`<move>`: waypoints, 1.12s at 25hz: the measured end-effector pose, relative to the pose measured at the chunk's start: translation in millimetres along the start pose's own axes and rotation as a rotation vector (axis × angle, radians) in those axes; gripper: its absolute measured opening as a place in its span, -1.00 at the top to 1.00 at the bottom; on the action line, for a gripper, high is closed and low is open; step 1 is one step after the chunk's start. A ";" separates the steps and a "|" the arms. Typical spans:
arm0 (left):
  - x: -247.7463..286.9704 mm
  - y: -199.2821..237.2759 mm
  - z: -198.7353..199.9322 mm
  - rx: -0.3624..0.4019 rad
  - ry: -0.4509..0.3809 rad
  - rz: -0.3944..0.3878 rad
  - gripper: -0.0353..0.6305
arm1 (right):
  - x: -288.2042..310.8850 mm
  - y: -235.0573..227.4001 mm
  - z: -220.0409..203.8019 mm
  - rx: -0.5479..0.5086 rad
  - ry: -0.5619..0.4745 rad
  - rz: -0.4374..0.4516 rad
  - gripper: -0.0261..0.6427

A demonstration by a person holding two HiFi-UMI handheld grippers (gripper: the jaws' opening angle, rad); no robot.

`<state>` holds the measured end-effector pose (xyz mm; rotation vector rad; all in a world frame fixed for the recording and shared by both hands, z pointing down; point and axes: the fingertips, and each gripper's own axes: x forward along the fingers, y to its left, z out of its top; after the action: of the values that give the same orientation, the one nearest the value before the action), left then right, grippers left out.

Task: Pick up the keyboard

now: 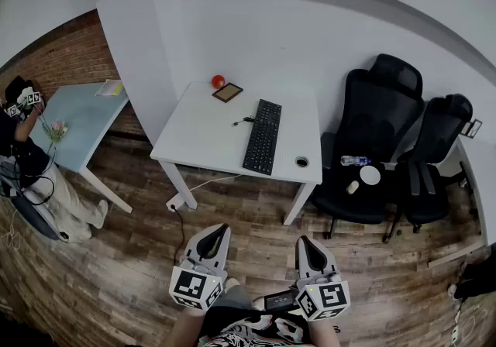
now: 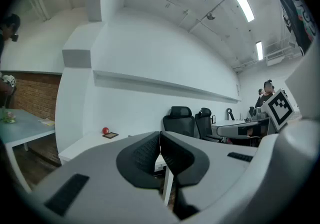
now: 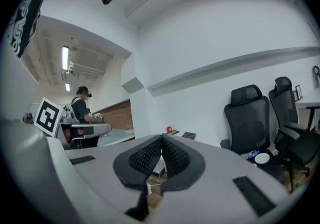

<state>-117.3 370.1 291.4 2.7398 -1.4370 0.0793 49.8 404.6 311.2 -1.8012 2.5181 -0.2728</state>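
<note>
Office: white desk (image 1: 209, 132), keyboard (image 1: 263, 136), swivel chairs (image 1: 372, 136).

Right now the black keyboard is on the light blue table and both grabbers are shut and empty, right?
Not quite. The head view shows the keyboard on the white table, not the light blue table beside it. The rest holds: the left gripper and right gripper are shut and empty.

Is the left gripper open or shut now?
Shut. The left gripper has its jaws pressed together at the tips, with nothing between them.
</note>
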 end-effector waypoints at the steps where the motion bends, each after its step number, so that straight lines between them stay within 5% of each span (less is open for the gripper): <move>1: 0.5 0.6 -0.7 0.002 0.004 0.000 0.83 | 0.5 0.3 -0.4 0.003 0.002 -0.002 0.83; 13: -4.8 -2.3 0.4 0.011 0.015 0.011 0.83 | -5.3 -3.7 -0.2 0.032 -0.002 -0.012 0.83; 22: -12.0 -1.6 6.2 0.019 0.000 0.013 0.83 | -13.4 8.9 3.3 0.139 -0.065 0.100 0.83; 28: -5.5 -3.8 7.3 0.023 0.002 0.014 0.83 | -12.8 7.7 1.7 0.086 -0.043 0.114 0.83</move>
<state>-117.1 376.4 283.7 2.7470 -1.4646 0.0995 47.0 418.9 307.4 -1.6085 2.5269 -0.3293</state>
